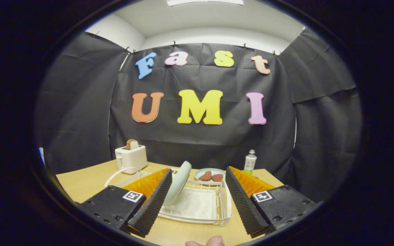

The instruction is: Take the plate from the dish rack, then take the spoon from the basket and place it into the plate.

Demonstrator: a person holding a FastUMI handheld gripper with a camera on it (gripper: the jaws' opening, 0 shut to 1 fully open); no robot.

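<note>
Gripper [198, 201] fingers are standing apart; left finger is partly hiding the plate [178, 186] leaning in the rack [197, 205].

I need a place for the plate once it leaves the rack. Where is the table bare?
The hand-held gripper is open, fingers astride the dish rack. Bare table lies left of the rack, before the toaster. A narrow strip lies nearer than the rack. Behind, a small dish and bottle crowd it.
</note>
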